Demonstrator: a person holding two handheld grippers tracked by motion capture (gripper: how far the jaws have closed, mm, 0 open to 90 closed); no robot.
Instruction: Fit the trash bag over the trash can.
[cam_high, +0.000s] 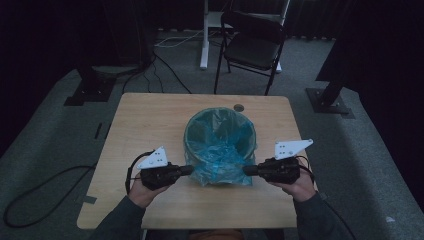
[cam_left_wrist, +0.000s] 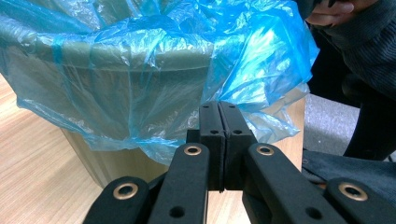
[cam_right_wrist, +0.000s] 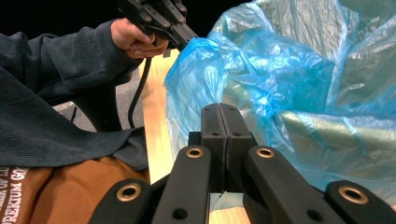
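A round bin (cam_high: 189, 142) lined with a blue plastic bag (cam_high: 220, 145) stands in the middle of the wooden table (cam_high: 145, 115). The bag's edge hangs loosely over the rim and down the near side. My left gripper (cam_high: 189, 170) lies level at the bin's near left, its tip at the hanging plastic. My right gripper (cam_high: 246, 170) mirrors it on the near right. In the left gripper view my left gripper (cam_left_wrist: 218, 105) has its jaws pressed together, with the bag (cam_left_wrist: 140, 93) just beyond them. My right gripper (cam_right_wrist: 218, 107) is shut the same way in front of the bag (cam_right_wrist: 280, 70).
A black folding chair (cam_high: 252, 45) and a white desk leg (cam_high: 204, 40) stand beyond the table. Black stand bases (cam_high: 90, 92) (cam_high: 327, 102) sit on the carpet at either side. A cable (cam_high: 40, 190) loops on the floor at the left.
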